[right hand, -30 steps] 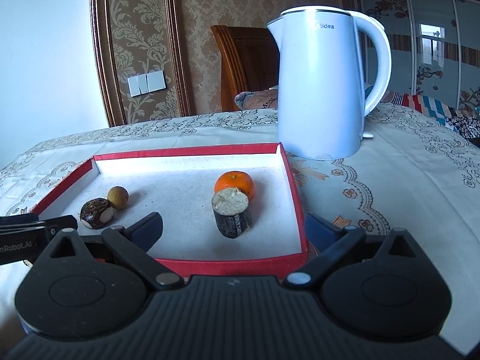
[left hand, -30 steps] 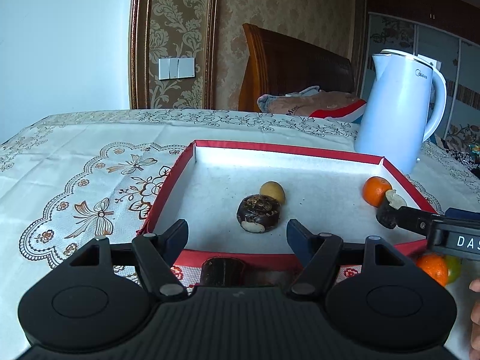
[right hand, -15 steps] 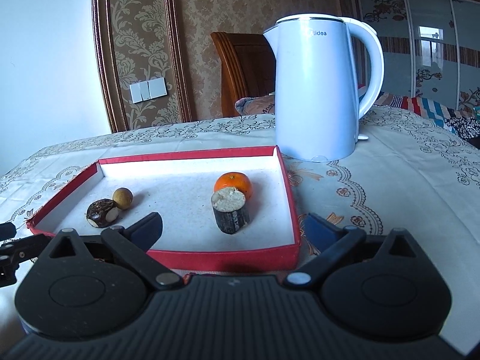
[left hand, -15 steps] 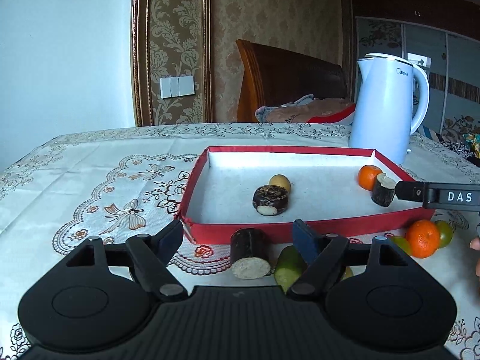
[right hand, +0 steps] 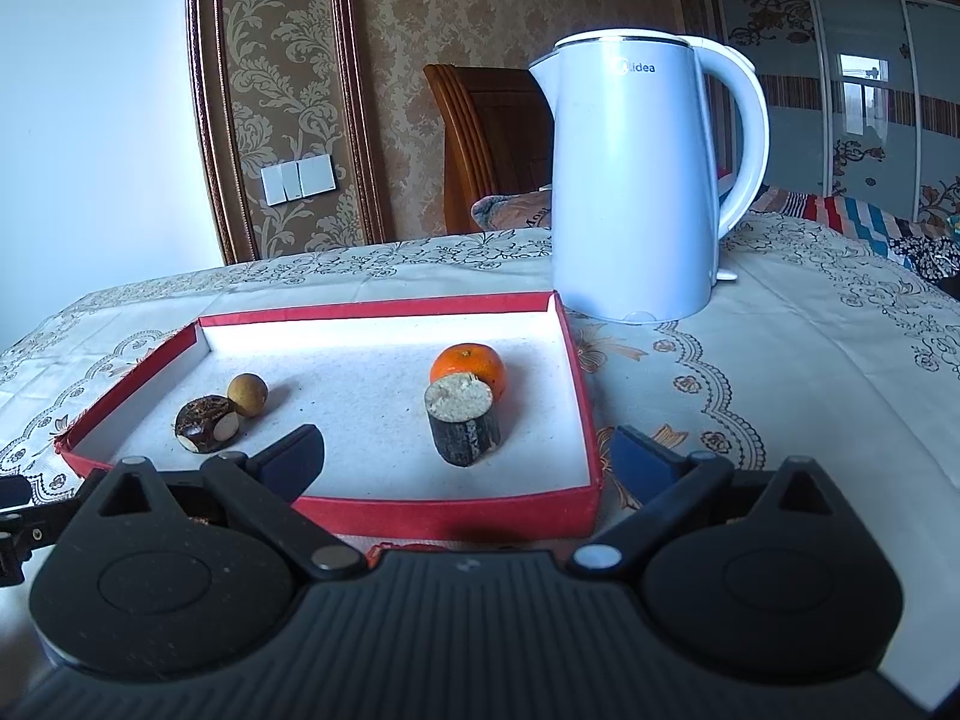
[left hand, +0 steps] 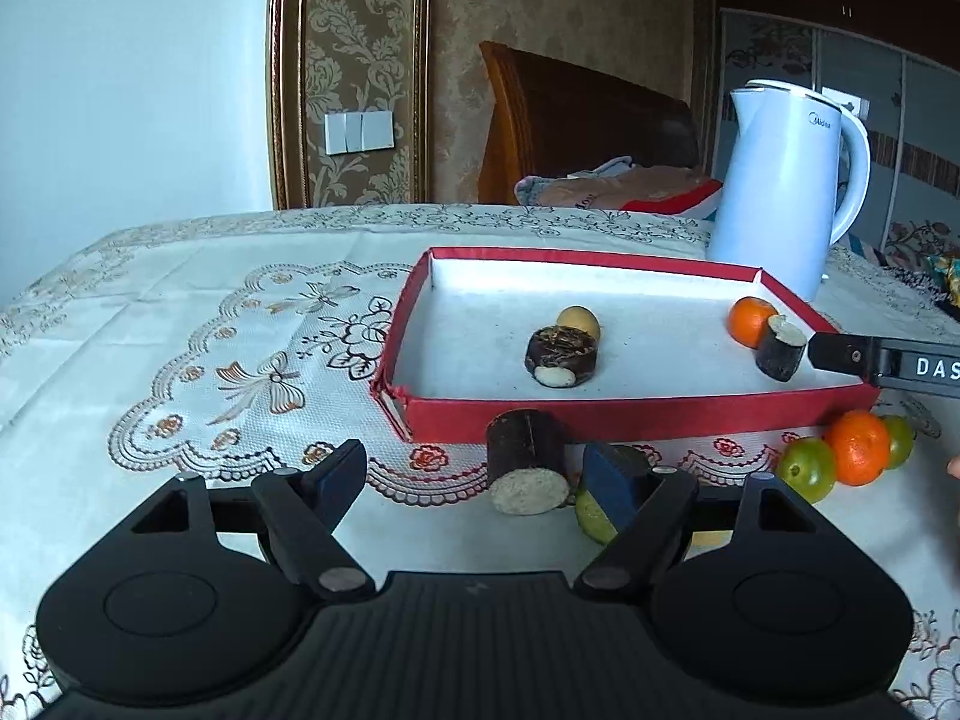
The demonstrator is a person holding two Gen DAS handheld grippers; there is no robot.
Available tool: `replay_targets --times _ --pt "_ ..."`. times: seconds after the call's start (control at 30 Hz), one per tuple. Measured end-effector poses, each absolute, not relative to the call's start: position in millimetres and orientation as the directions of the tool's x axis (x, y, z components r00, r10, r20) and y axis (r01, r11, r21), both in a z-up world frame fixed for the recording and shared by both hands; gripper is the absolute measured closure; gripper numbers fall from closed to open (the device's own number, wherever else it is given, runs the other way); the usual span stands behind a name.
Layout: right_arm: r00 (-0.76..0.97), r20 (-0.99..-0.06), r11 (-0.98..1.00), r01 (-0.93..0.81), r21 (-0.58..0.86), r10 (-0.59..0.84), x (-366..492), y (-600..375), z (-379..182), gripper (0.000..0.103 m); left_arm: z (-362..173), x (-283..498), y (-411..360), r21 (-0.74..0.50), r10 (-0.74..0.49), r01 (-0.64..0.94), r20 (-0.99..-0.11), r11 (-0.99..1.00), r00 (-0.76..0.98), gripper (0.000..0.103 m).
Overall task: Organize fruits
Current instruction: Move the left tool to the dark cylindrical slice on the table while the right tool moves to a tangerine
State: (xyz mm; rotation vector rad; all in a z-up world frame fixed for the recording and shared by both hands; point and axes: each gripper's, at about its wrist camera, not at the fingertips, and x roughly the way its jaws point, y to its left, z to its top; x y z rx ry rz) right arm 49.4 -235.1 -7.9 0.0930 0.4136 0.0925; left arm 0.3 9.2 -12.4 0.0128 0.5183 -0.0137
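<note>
A red tray [left hand: 630, 414] [right hand: 456, 516] with a white floor holds a dark round fruit [left hand: 561, 354] [right hand: 207, 423], a small tan fruit [left hand: 579, 319] [right hand: 247, 394], an orange [left hand: 750, 321] [right hand: 469, 367] and a dark cane piece [left hand: 780, 348] [right hand: 463, 423]. In front of the tray lie another cane piece [left hand: 527, 462], a green fruit [left hand: 591, 516], and an orange [left hand: 857, 447] between two green fruits [left hand: 807, 469]. My left gripper [left hand: 480, 480] is open and empty, just before the loose cane piece. My right gripper [right hand: 468, 456] is open and empty over the tray's near edge.
A white kettle [left hand: 786, 192] [right hand: 642, 180] stands behind the tray's right end. A patterned cloth [left hand: 210, 360] covers the table. A wooden chair [left hand: 576, 126] with fabric on it stands beyond the far edge. The right gripper's finger [left hand: 882, 360] reaches over the tray's right side.
My left gripper has drawn back from the tray, so the loose cane piece and fruits in front now show. My right gripper has drawn back slightly. Both stay open.
</note>
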Motion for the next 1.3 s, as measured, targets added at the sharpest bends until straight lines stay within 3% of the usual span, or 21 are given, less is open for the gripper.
replay_targets --times 0.3,0.43,0.5,0.83,1.3 --pt "0.915 -0.389 0.991 -0.07 0.117 0.111 48.0 -236.6 -6.9 0.0 -6.0 -0.5 38.2 0.02 0.181 -0.193 -0.454 0.981 0.872 0.023" --pt "0.922 -0.372 0.992 -0.068 0.106 0.103 43.5 -236.6 -4.7 0.0 -4.0 1.2 50.7 -0.15 -0.007 -0.079 -0.502 0.986 0.865 0.023" --pt "0.922 -0.368 0.989 -0.076 0.124 0.117 37.5 -240.9 -3.2 0.0 -5.5 2.0 44.9 -0.159 -0.053 -0.033 -0.509 0.987 0.859 0.023" --pt "0.93 -0.348 0.984 -0.061 0.17 0.118 13.8 -262.2 -5.5 0.0 -14.2 14.1 15.6 -0.04 -0.019 -0.003 -0.545 0.999 0.838 0.022" --pt "0.924 -0.356 0.98 -0.08 0.182 0.142 11.7 -262.7 -7.6 0.0 -23.1 24.3 24.1 -0.011 0.028 -0.044 -0.609 0.999 0.792 0.022"
